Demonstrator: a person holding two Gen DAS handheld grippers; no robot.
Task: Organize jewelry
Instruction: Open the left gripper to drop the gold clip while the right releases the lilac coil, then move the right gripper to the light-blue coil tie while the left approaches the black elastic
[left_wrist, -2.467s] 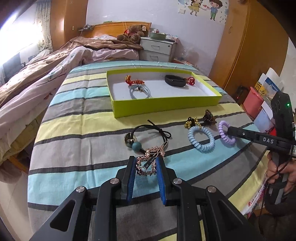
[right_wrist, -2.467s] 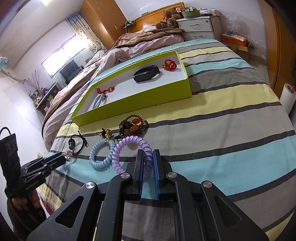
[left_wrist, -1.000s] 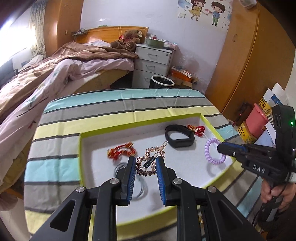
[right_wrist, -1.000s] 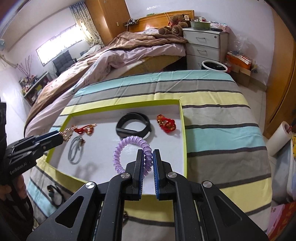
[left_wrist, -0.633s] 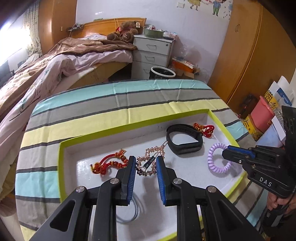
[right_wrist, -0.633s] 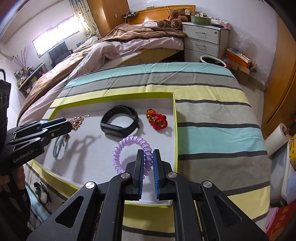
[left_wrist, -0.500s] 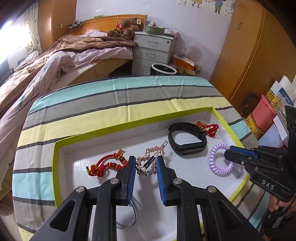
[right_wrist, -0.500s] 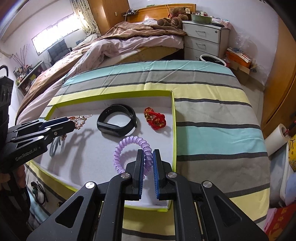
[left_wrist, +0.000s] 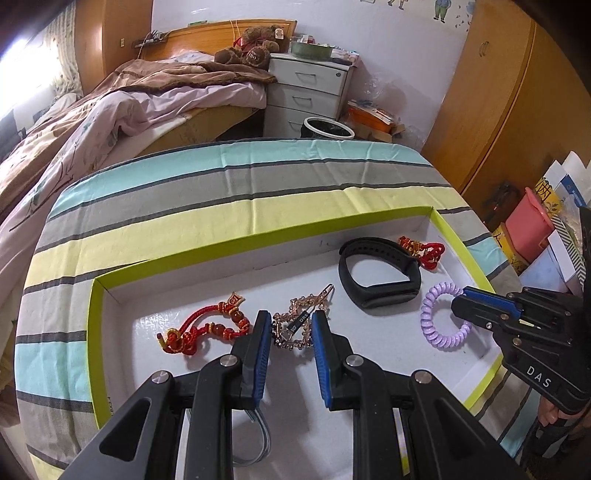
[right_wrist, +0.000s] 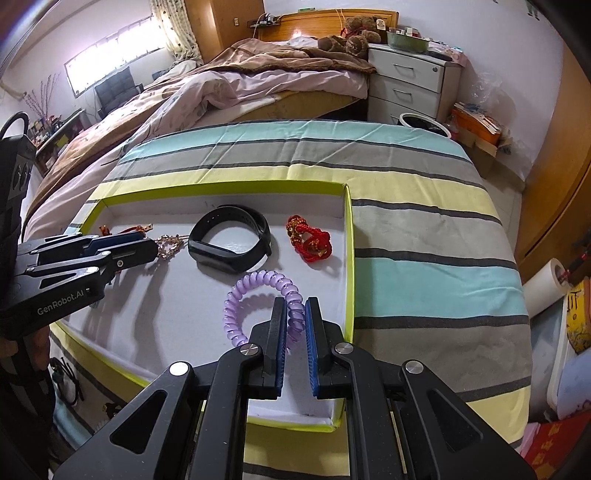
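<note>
We hold two pieces above the lime-edged tray (left_wrist: 96, 332): left gripper (left_wrist: 291, 332) pinching the rose-gold chain bracelet (left_wrist: 301, 325), right gripper (right_wrist: 295, 325) clamped on the purple coil band (right_wrist: 258, 295). Both hang over bare white floor, chain between the red cord bracelet (left_wrist: 207, 328) and black wristband (left_wrist: 376, 277), coil nearer the right wall; straight down suits each, we judge.

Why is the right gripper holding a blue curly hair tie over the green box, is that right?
Nearly right, but the colour is wrong. The right gripper holds a purple curly hair tie, not a blue one, with its jaws shut on it over the green box. The right wrist view shows this plainly.
</note>
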